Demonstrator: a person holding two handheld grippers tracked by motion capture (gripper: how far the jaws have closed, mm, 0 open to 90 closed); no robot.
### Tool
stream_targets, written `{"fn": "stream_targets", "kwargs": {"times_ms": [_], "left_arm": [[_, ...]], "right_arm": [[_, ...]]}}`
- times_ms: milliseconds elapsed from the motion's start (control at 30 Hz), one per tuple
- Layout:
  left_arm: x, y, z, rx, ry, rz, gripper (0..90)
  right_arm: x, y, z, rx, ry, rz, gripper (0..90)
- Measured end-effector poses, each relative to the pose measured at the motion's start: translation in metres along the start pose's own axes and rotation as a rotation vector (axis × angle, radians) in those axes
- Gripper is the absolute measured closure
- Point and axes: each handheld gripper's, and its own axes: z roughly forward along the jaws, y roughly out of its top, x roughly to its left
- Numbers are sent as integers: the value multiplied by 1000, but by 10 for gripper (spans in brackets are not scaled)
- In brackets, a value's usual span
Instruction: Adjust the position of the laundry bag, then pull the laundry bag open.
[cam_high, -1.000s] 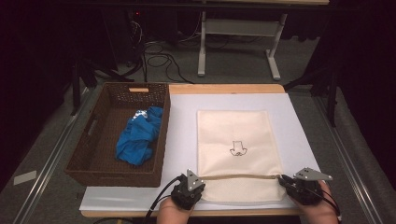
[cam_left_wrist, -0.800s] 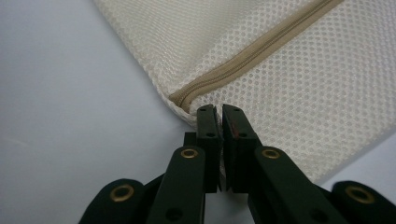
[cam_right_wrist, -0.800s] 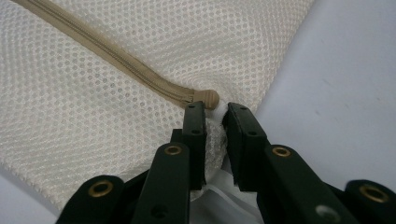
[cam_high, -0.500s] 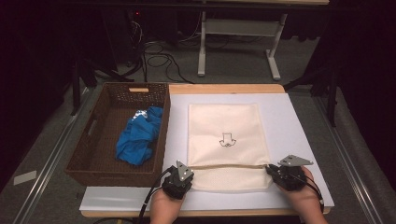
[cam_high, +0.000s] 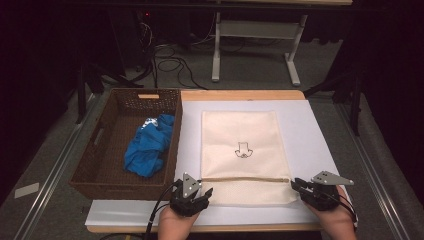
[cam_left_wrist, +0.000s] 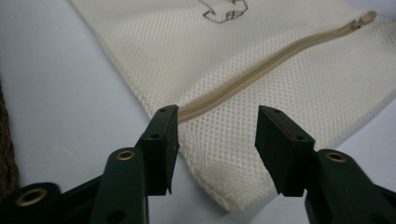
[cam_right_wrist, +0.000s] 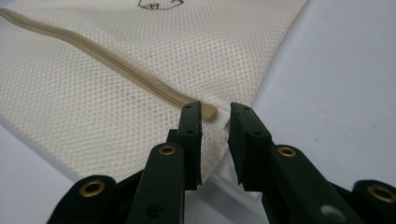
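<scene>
Where the high view looks down on the white-covered counter (cam_high: 310, 130), a flat cream mesh laundry bag with a tan zipper (cam_high: 242, 150) lies spread in the middle, its zippered end toward the person. The left claw (cam_high: 194, 196) sits at the bag's near left corner and the right claw (cam_high: 306, 189) at its near right corner, each at an end of the zipper line. Both hands come up from the bottom edge, wrists low and level, claws pointing at the bag. A brown woven basket (cam_high: 100, 145) beside the bag holds a crumpled blue cloth (cam_high: 147, 145).

In the left gripper view, the left claw (cam_left_wrist: 217, 140) stands released, its jaws having just been opening; the bag's corner (cam_left_wrist: 224, 154) lies between them on the counter, free of both pads.

In the right gripper view, the right claw (cam_right_wrist: 215, 140) is narrowed around the bag's edge (cam_right_wrist: 140, 84) beside the zipper end (cam_right_wrist: 208, 112), grasping the mesh.
</scene>
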Motion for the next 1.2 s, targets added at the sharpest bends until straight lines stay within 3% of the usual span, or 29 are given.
{"fn": "stream_targets", "kwargs": {"times_ms": [100,167,233,267,433,733,867,900,967,1067,1100,1167,1200], "left_arm": [[-2,1,-2,-27,2,9,464],[-2,1,-5,-48,5,17,410],[-1,1,-8,-73,5,7,399],[1,0,-12,-98,-5,-6,384],[6,0,-15,-122,-17,-40,370],[2,0,-12,-105,-17,-18,360],[1,-2,-7,-63,-11,-10,360],[1,-4,-3,-20,-16,-11,360],[1,-5,-1,9,-14,-11,365],[0,-11,5,101,12,-8,370],[-2,-14,7,147,18,-3,371],[-3,-15,7,164,15,4,399],[-4,-16,7,179,6,10,399]], "right_arm": [[1,0,-5,-19,-2,-1,755],[1,-1,-14,-61,4,2,715],[-1,-1,-16,-79,3,1,685],[-1,-1,-22,-114,-3,13,660],[-6,2,-29,-169,-12,22,601],[-11,-2,-28,-174,-14,50,523],[-12,-1,-27,-177,-15,66,480],[-14,0,-24,-174,-9,69,474],[-15,2,-19,-161,-4,82,468],[-18,7,-11,-148,-4,95,467],[-24,16,2,-117,-8,104,466],[-31,25,19,-75,-9,111,492],[-31,25,19,-75,-9,111,492]]}}
